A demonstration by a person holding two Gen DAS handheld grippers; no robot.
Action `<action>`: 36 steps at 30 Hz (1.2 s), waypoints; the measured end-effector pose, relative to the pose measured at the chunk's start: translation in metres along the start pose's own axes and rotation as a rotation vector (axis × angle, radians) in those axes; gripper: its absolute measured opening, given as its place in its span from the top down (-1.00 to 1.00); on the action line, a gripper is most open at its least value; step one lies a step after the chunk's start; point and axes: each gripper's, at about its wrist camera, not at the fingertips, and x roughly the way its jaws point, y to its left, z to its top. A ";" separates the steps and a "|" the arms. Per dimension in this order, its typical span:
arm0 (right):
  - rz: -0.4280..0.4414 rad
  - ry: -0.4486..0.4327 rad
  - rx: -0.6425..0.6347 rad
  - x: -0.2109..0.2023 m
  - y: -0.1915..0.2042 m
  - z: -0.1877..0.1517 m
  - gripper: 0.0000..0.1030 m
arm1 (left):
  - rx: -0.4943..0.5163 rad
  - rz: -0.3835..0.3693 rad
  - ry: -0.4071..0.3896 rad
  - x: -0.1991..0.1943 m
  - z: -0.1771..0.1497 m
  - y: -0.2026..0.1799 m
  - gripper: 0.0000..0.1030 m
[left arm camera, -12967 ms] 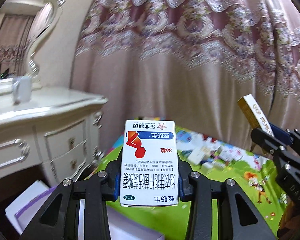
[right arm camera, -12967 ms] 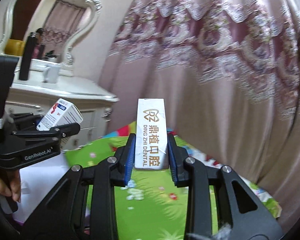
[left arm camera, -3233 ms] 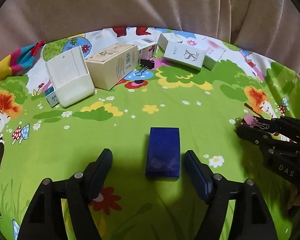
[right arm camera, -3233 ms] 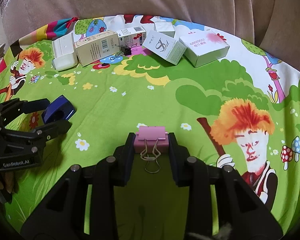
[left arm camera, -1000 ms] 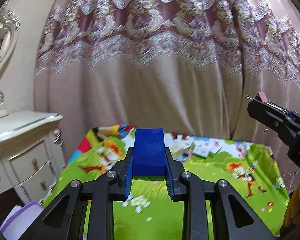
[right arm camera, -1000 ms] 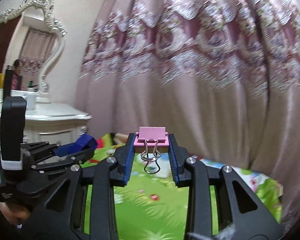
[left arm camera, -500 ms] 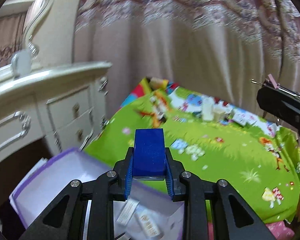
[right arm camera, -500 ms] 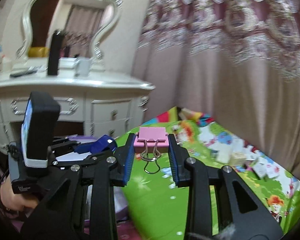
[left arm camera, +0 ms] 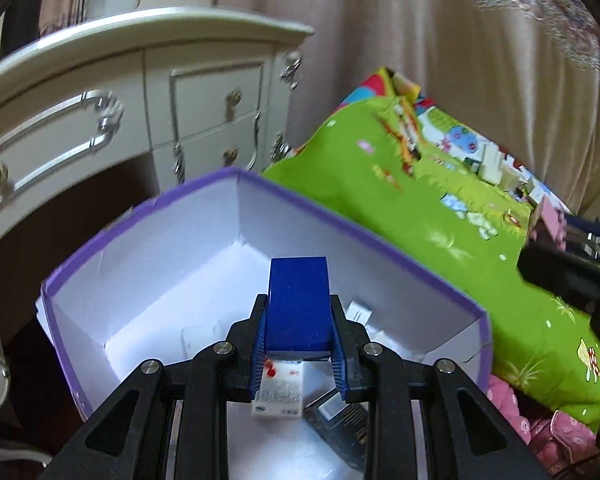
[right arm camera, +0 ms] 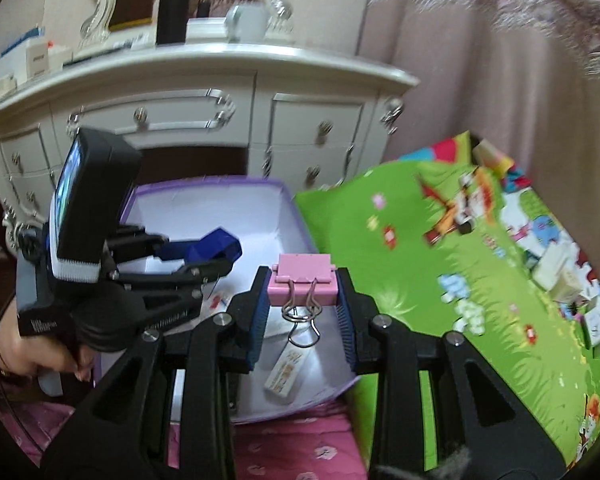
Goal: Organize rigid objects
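Grippers: left gripper [left arm camera: 299, 322] clamped on a blue box [left arm camera: 298, 304]; right gripper [right arm camera: 303, 302] clamped on a pink binder clip [right arm camera: 303, 279], wire handles hanging down between the fingers.

Change: a second ago both pointed at the curtain, high over the mat; half a second ago swinging toward the dresser; now tilted down over the purple storage box [left arm camera: 148, 216]. Three seconds back, blue box lying on the mat between spread fingers, clip already gripped.

Meaning: pick and carry done for both items, release apparently next; probably the blue box first, being further in over the opening.

Blue box position: held above the white interior, past the near wall, well short of the far corner ahead.

Clip position: over the near right part of the opening, just right of the left gripper [right arm camera: 188, 266] as seen from the right wrist.

Already inside: red-and-white medicine carton [left arm camera: 278, 390] directly beneath the left gripper, dark box [left arm camera: 340, 416] down to its right, long white dental box [right arm camera: 287, 372] below the clip. Matches the cartons carried thirteen seconds ago, so an earlier round looks deposited.

Remaining: several small boxes [left arm camera: 496, 168] far ahead and to the right, at the far end of the mat; task seemingly partway through.

Surface: green cartoon-print mat [left arm camera: 420, 216] spread to the right of both grippers; pink floral fabric [right arm camera: 300, 448] under the near edge of the storage box.

Room: cream dresser [left arm camera: 204, 92] with ornate metal handles ahead-left, white mug [right arm camera: 247, 22] and mirror frame on top, beige curtain [left arm camera: 460, 48] behind. Motion blur throughout.
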 end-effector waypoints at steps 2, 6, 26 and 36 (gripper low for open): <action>0.031 0.032 -0.019 0.009 0.007 -0.003 0.31 | -0.011 0.007 0.017 0.003 -0.003 0.005 0.45; 0.063 0.070 -0.061 0.021 0.020 -0.008 0.31 | -0.030 0.007 0.049 0.009 -0.005 0.008 0.45; 0.117 0.034 0.193 0.007 -0.040 -0.030 -0.26 | 0.006 0.134 0.064 0.006 0.007 -0.012 -0.69; -0.204 0.066 0.427 -0.027 -0.167 -0.102 -0.58 | 0.207 -0.219 0.146 0.049 0.042 -0.147 -0.79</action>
